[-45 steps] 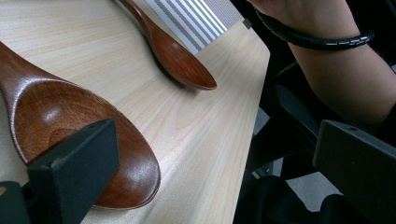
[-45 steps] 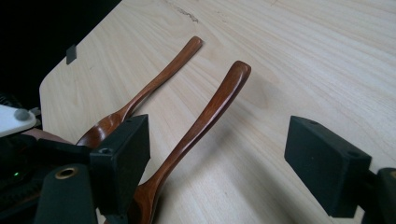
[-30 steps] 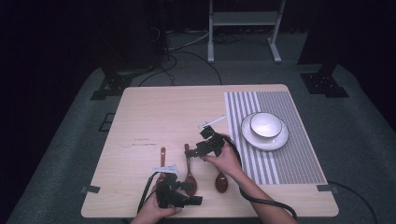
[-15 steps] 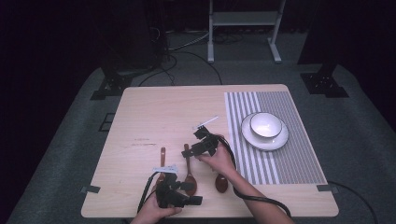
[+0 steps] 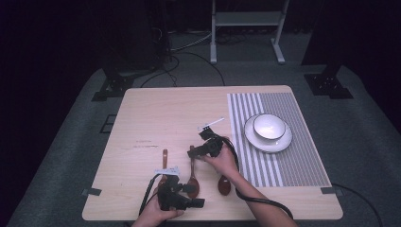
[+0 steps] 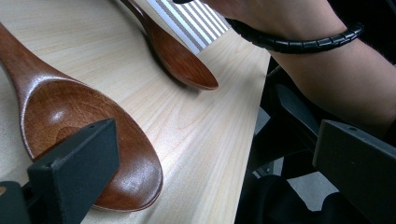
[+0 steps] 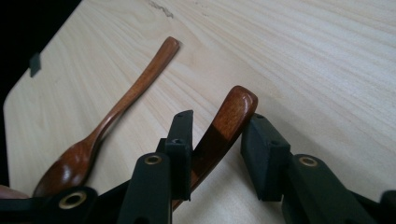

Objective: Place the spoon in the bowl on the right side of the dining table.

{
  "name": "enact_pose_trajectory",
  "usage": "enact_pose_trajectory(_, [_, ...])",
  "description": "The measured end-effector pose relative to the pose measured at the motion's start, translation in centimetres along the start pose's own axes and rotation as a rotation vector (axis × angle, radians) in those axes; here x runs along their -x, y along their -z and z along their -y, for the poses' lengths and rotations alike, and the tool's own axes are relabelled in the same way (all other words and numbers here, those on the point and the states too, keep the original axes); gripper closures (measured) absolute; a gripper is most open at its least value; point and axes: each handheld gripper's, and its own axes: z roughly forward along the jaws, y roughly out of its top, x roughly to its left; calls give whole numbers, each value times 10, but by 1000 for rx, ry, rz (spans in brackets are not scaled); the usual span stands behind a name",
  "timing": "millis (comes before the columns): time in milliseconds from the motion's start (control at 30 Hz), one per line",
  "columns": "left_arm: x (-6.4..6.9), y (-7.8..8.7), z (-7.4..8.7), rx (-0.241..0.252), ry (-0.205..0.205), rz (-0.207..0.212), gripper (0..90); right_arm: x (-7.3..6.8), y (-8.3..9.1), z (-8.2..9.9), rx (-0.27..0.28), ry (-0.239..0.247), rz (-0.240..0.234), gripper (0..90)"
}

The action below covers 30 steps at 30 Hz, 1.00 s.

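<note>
**Closing on the middle spoon's handle**

Looking down in the high view, the right gripper (image 5: 195,152) is reaching toward the table's (image 5: 156,109) near middle, poised at the far end of the middle spoon (image 5: 193,177). Three wooden spoons are lying side by side near the near edge: the left spoon (image 5: 164,158), the middle one, and the right spoon (image 5: 223,185), whose bowl is showing just beside the person's right forearm. The left gripper (image 5: 191,196) is resting at the near edge, just beside the middle spoon's bowl. A white bowl (image 5: 268,126) on a plate (image 5: 283,142) is sitting on the striped mat (image 5: 279,104) at the right.

Turning to the left gripper view, the jaws are standing spread wide, with nothing pinched; one jaw is overlapping the middle spoon's bowl (image 6: 93,135), while the right spoon (image 6: 182,60) is lying farther off.

Passing to the right gripper view, the jaws have just been closing, and the middle spoon's handle tip (image 7: 229,119) is lying between them; one pad is touching it, the other is standing slightly apart. The left spoon (image 7: 116,112) is lying beyond.
</note>
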Motion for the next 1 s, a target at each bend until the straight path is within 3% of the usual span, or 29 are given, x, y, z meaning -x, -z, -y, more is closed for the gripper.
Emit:
enact_pose_trajectory(600, [0, 2, -1, 6, -8, -15, 0, 2, 17, 1, 91, -101, -119, 754])
enact_pose_trajectory(1000, [1, 7, -4, 48, -16, -17, 0, 11, 27, 2, 129, -193, -249, 834])
